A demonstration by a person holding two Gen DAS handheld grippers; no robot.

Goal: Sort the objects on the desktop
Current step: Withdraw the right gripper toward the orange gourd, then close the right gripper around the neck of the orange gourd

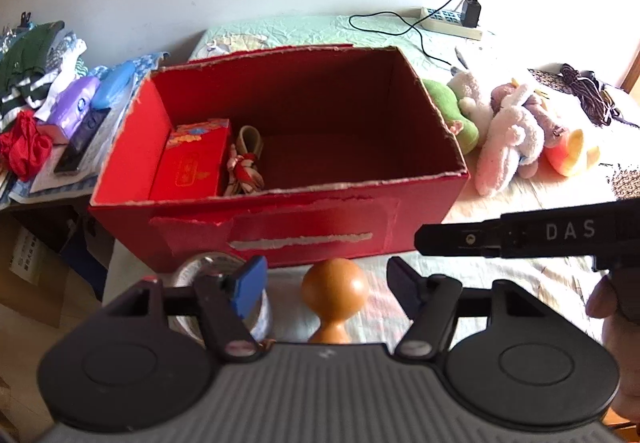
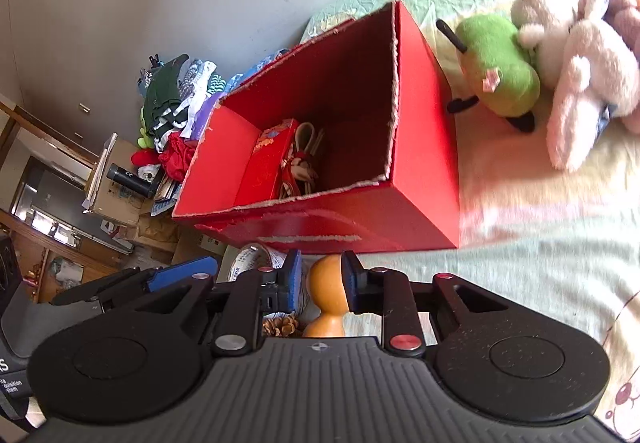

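The right gripper (image 2: 322,285) looks pinched on the round head of the wooden knob (image 2: 326,283), which stands just near of the red box (image 2: 424,179). The left gripper (image 1: 322,283) hangs spread wide around the same knob, not touching. That head is smooth and round, so it could squirt out during a lift, or clip the tape roll (image 1: 208,271) to its left.

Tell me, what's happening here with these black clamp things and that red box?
A person is tidying a bed with a handheld gripper in each hand. The right gripper is closed around the round head of a wooden knob-shaped piece standing in front of the red box. The left gripper is open, with the piece between its fingers. The box already holds a small red packet and some ribbon.
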